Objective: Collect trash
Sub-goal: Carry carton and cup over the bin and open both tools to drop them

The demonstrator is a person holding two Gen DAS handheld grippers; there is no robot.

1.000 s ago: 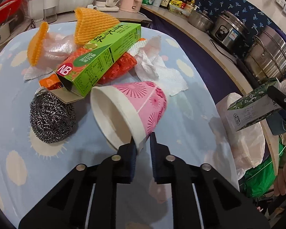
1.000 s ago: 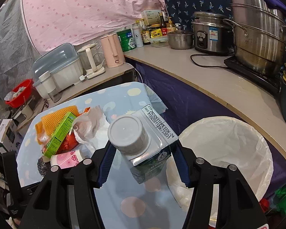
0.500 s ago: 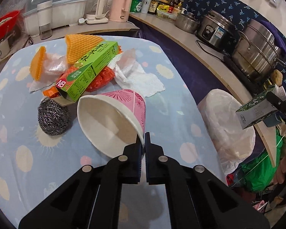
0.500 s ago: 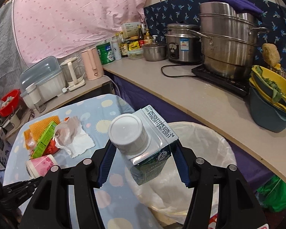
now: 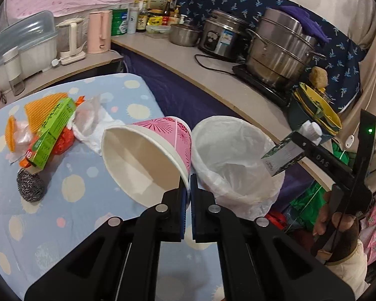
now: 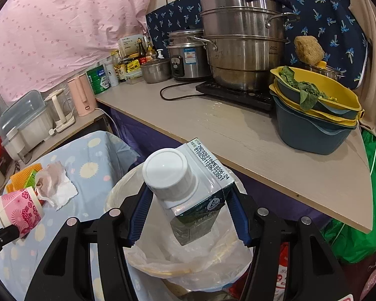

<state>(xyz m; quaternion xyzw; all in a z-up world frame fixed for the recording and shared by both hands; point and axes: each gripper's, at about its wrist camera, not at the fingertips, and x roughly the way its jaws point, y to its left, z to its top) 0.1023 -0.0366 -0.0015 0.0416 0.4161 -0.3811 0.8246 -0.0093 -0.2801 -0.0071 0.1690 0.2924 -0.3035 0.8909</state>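
Note:
My left gripper (image 5: pixel 188 188) is shut on the rim of a pink paper cup (image 5: pixel 150 158) and holds it in the air beside the bin; the cup also shows in the right wrist view (image 6: pixel 18 212). My right gripper (image 6: pixel 188 215) is shut on a dark green milk carton (image 6: pixel 195 200) with a white cap, held above the white-lined trash bin (image 6: pixel 188 258). From the left wrist view the carton (image 5: pixel 284 156) hangs over the bin's right rim (image 5: pixel 228 135).
On the blue dotted tablecloth (image 5: pixel 82 175) lie a green box (image 5: pixel 52 135), orange foam nets (image 5: pixel 37 105), a red wrapper, crumpled tissue (image 5: pixel 92 123) and a steel scourer (image 5: pixel 30 185). A counter (image 6: pixel 238 138) with pots and stacked basins stands behind the bin.
My left gripper closed on the cup's rim, lifted it off the table and carried it right, next to the bin. My right gripper carried the carton over the bin.

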